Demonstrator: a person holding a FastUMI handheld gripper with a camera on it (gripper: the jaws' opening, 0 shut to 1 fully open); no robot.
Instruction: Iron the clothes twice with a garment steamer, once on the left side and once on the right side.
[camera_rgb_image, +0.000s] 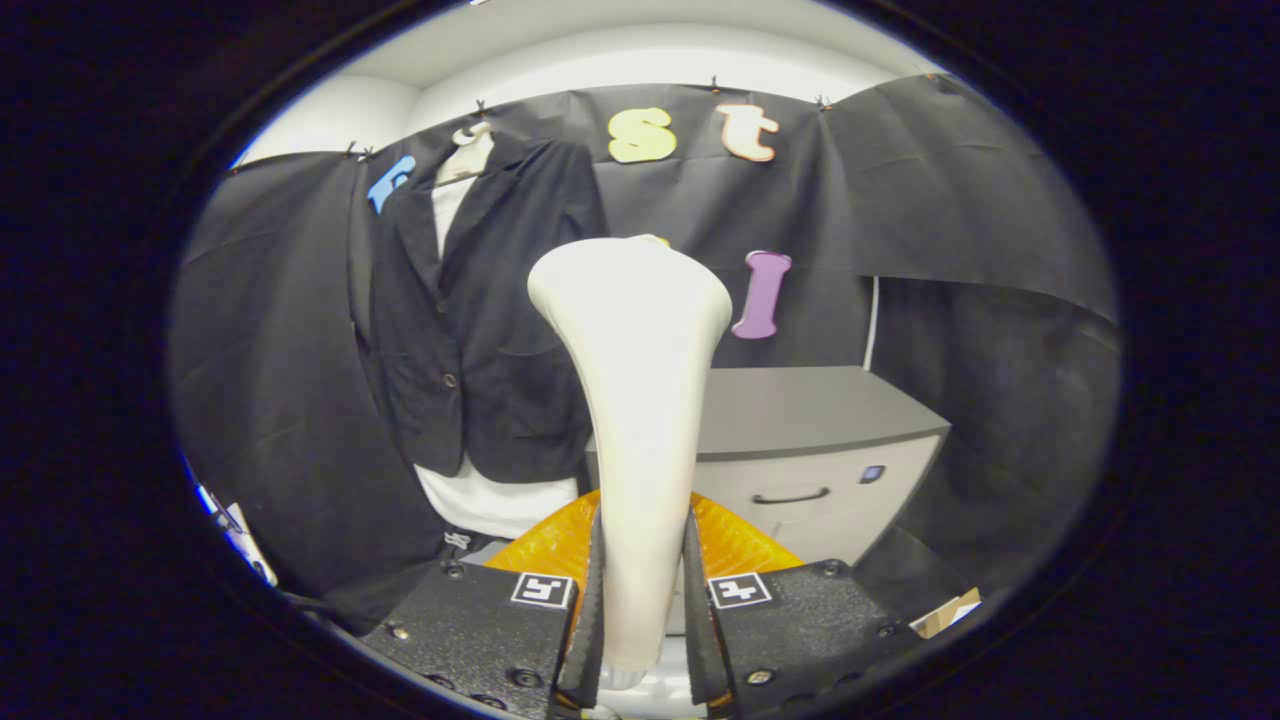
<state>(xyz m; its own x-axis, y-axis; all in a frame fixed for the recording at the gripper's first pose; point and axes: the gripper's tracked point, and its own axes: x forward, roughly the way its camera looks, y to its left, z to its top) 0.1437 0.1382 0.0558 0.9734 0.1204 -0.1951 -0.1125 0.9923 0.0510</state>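
Gripper view: tool (642, 600) clamped on both sides of a cream plastic garment steamer (638, 400), upright between its fingers. Beyond, left: black blazer over white shirt (480, 330) on hanger. Right: grey drawer cabinet (810, 450).

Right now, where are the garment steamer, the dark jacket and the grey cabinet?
garment steamer (640, 400): gripper view, on its white body, between the fingers.
dark jacket (490, 340): gripper view, on the front panel.
grey cabinet (800, 410): gripper view, on its top.

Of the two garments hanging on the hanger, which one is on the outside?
The dark jacket is the outer one, hanging open over the white shirt, which shows at its collar and below its hem. The gripper is shut on the steamer.
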